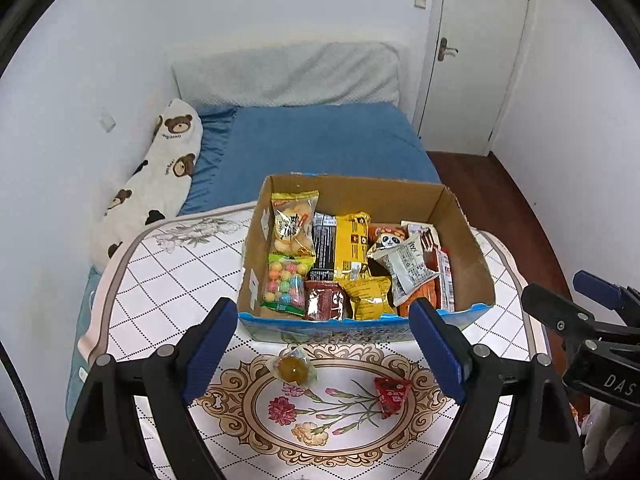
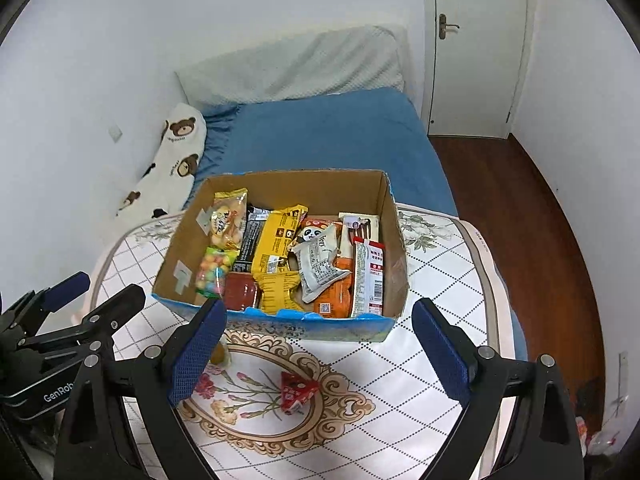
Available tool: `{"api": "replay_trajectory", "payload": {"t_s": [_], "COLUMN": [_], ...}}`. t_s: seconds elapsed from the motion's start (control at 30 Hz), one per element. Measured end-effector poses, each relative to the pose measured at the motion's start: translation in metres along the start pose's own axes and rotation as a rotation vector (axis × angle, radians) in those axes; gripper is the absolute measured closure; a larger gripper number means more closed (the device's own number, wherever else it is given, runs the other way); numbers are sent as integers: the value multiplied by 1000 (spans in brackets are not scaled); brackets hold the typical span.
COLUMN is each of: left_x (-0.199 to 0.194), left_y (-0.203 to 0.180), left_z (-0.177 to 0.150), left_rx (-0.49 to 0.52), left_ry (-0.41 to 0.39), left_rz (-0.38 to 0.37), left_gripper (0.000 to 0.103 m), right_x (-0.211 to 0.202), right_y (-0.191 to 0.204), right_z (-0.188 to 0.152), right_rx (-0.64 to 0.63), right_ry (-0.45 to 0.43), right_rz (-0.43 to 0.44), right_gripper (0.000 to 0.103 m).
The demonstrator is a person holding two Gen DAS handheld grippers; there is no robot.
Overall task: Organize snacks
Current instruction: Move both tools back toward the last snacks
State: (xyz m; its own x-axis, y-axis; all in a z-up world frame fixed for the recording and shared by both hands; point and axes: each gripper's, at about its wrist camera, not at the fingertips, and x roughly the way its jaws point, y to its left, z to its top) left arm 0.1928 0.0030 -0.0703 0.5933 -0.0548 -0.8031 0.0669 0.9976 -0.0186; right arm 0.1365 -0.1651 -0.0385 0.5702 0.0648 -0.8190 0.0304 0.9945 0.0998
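Bedroom: blue bed (image 1: 320, 140) behind a floral-clothed table (image 1: 168, 280) carrying the snack-filled cardboard box (image 1: 468, 248). Left gripper (image 1: 320, 344) and right gripper (image 2: 320, 352) both gape wide, empty; red packet (image 2: 298, 394) lies loose before the box, round candy (image 2: 220, 354) half-hidden behind a finger

Home bedroom. A bed with a blue sheet (image 1: 320, 140) runs along a white wall, a pale quilted headboard cushion (image 1: 288, 76) at its far end. A long bear-print pillow (image 1: 156, 184) lies along the bed's wall side. Beyond the bed's far corner stands a white door (image 2: 476, 44) with a lever handle. Dark wood floor (image 2: 532, 240) borders the bed's open side.
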Motion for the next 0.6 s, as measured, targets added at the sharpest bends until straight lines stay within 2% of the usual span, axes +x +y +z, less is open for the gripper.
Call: {"api": "replay_trajectory", "payload": {"t_s": [0.1,0.37,0.47,0.57,0.6], "left_x": [-9,-5,14,35,45], "left_y": [-1,-2,4,14,19], "left_z": [-2,-8,-17,-33,-41], "left_rx": [4,3,-5,-17,-21], "left_ry": [-29,-30,20,76,107], "left_rz": [16,34,57,88,101], "left_gripper": [15,15,15,15,15], "right_x": [-6,-5,15,52,68], "right_y": [-3,-6,-9,-9,-9], "right_z": [-3,-9,-17,-36,-47], "right_rx": [13,41,64,87,97], "right_ry": [-18,-18,45,146,185], "right_rz": [-6,12,64,109,127], "right_gripper": [7,7,7,8,14]}}
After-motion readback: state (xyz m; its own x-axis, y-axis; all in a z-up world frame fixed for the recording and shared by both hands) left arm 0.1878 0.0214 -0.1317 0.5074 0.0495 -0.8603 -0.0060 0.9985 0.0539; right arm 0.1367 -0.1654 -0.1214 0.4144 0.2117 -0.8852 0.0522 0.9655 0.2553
